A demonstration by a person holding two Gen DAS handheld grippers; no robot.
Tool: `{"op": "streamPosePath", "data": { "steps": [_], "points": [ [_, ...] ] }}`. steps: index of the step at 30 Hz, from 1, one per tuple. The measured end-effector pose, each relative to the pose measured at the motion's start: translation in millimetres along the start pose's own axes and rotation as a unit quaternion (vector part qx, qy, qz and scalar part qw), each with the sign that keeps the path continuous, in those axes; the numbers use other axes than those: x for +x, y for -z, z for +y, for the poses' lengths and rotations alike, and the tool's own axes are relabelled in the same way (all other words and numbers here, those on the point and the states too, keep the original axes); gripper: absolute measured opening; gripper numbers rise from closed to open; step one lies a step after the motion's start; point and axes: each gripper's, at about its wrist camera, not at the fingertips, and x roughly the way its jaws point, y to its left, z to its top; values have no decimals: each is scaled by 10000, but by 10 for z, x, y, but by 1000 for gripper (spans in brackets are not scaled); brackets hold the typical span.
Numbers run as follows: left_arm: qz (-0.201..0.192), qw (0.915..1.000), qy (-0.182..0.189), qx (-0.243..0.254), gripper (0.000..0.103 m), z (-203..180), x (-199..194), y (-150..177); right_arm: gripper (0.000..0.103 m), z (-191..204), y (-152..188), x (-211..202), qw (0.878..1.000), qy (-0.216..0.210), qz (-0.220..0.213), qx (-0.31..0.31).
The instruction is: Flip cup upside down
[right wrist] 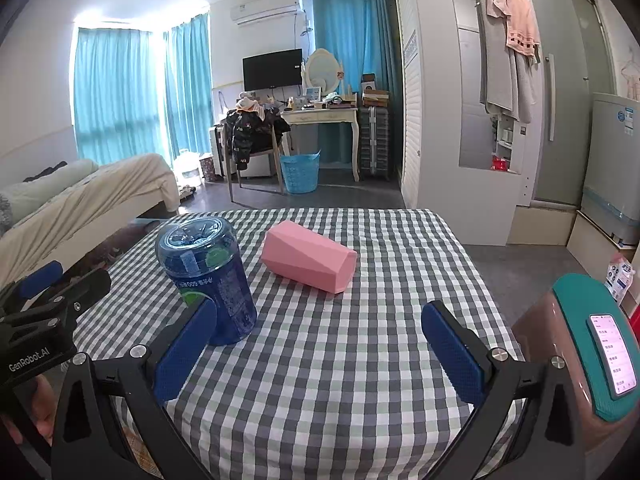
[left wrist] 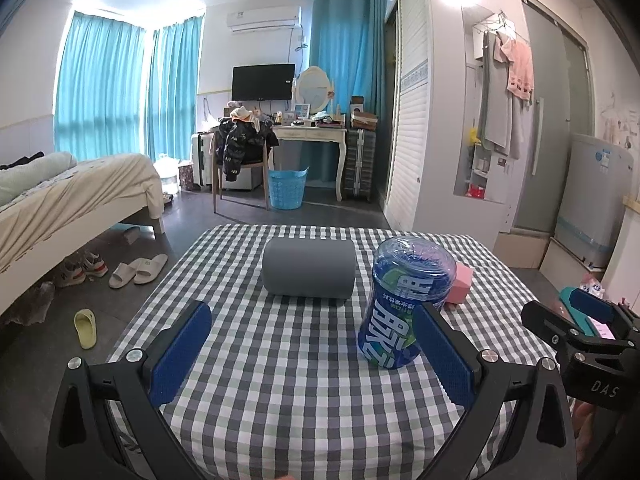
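Observation:
A grey cup (left wrist: 308, 267) lies on its side at the middle of the checked tablecloth (left wrist: 240, 408). A blue translucent cup (left wrist: 404, 304) (right wrist: 208, 280) stands with its ridged closed end up and its print upside down. A pink faceted cup (right wrist: 310, 256) lies on its side; in the left wrist view the pink cup (left wrist: 460, 288) is mostly hidden behind the blue one. My left gripper (left wrist: 316, 356) is open, holds nothing, and its right finger (left wrist: 448, 356) is close beside the blue cup. My right gripper (right wrist: 319, 354) is open and empty, short of the pink cup.
A phone on a teal stand (right wrist: 612, 354) sits at the table's right edge. The left gripper (right wrist: 64, 280) shows at the left in the right wrist view. Beyond the table are a bed (left wrist: 60, 196), slippers (left wrist: 138, 270), a chair, a blue basket (left wrist: 286, 188) and a wardrobe.

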Motion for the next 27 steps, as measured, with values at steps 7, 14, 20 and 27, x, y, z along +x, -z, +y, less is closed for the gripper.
{"op": "streamPosePath", "data": {
  "steps": [7, 14, 20, 27],
  "points": [
    [12, 10000, -3, 19, 103, -2, -7, 11, 103, 9, 6, 8, 10000, -1, 21, -5],
    [23, 10000, -23, 18, 103, -6, -10, 13, 103, 19, 29, 20, 10000, 3, 32, -13],
    [29, 10000, 2, 27, 103, 6, 1, 23, 103, 40, 31, 42, 10000, -2, 75, -26],
    [24, 10000, 11, 38, 103, 9, 0, 20, 103, 53, 39, 52, 10000, 1, 87, -37]
  ]
}}
